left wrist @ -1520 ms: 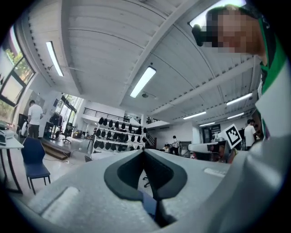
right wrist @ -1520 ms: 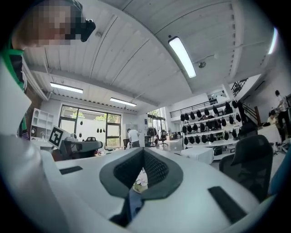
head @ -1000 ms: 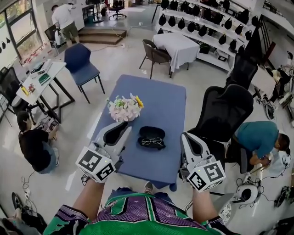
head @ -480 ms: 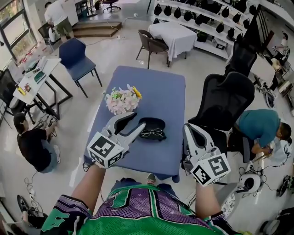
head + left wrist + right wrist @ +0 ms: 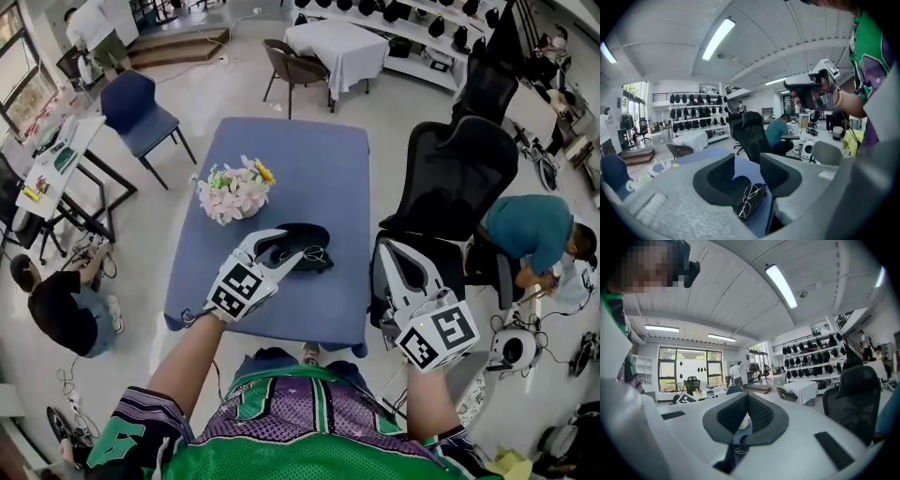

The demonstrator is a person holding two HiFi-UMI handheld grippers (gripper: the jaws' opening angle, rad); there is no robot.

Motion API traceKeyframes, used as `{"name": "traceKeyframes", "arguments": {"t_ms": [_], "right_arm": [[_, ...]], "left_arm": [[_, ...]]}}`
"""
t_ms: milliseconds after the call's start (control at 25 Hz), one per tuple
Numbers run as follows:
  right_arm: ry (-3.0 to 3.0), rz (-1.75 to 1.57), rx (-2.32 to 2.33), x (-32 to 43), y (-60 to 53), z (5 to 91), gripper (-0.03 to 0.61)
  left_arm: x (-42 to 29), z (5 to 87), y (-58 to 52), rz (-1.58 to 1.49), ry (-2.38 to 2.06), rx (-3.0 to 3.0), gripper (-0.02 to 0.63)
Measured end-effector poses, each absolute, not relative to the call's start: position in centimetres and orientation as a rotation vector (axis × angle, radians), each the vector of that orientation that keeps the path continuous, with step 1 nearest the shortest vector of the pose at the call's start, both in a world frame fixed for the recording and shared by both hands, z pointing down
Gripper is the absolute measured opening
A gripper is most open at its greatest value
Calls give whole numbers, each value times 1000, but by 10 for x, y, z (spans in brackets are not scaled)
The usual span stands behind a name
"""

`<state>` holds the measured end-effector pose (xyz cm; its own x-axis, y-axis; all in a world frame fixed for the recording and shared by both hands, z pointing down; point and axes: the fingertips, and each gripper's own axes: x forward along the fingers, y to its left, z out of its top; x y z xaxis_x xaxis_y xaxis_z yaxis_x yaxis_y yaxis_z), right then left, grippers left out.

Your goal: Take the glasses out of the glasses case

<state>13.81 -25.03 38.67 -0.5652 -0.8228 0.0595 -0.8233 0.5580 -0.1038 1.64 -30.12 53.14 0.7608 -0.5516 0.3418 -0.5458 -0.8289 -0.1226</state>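
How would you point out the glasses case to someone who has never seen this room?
Find the long blue table in the middle of the room. Near the pale flower bouquet lies the glasses case: the only black thing lying on the table, an open oval shell holding thin wire-rimmed glasses.

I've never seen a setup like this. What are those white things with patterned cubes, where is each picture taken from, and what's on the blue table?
They are two grippers that a person holds; the cubes are part of them. One picture comes from a head camera, the others from a camera on each gripper. On the table sit flowers and an open glasses case with glasses inside. The left gripper, whose jaws have just been opening, points at the case, gripping nothing. The right gripper is shut and empty, beside the table.
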Motion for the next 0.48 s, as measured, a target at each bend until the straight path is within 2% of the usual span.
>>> {"name": "traceKeyframes", "arguments": {"t_ms": [480], "right_arm": [[-2740, 255, 1424, 143, -257, 409, 2]], "left_arm": [[33, 630, -320, -927, 791, -2892, 173]]}}
